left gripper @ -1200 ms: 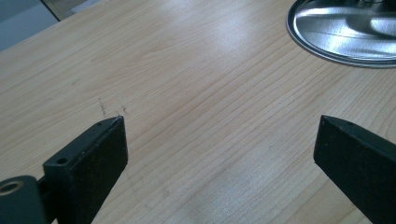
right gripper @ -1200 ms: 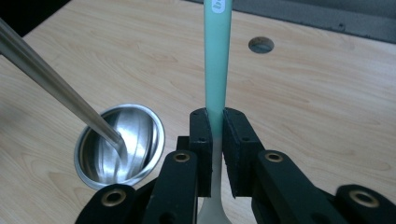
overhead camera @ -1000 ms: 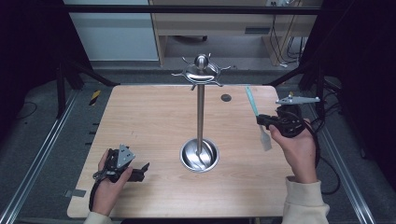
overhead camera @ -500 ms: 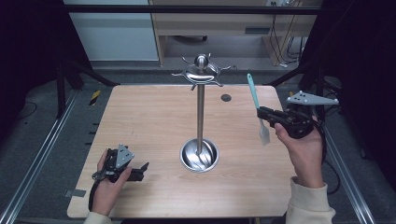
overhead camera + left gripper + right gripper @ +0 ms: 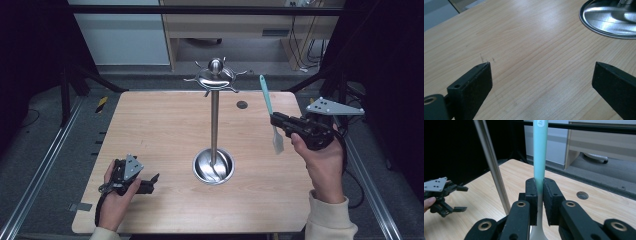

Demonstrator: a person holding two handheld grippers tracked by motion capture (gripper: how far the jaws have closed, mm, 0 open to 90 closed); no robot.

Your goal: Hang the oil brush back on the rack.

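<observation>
Teal and grey, the spatula stands nearly upright in the right claw, its teal handle pointing up and its pale blade hanging below the jaws, clear of the table. In the right gripper view the two black pads are clenched flat on the spatula where the teal handle meets the grey neck, with handle rising above them and the neck widening toward the blade beneath. The right hand holds this claw above the right part of the table, near its right edge, with the grey three-cornered plate on top of the tool.

At the middle of the table stands a steel rack: a thin upright pole rising from a round shiny base dish, topped by a ball and a ring of short curved hooks. The spatula is to the right of the pole, apart from it, and its handle tip sits a little lower in the high view than the hooks. In the right gripper view the pole slants past just left of the spatula.

The left claw rests low on the near left part of the table, held by the left hand. Its jaws are released and spread wide with only bare wood between them, and the rim of the base dish lies ahead of them, to the right.

A small dark round hole sits in the table top behind the rack.
</observation>
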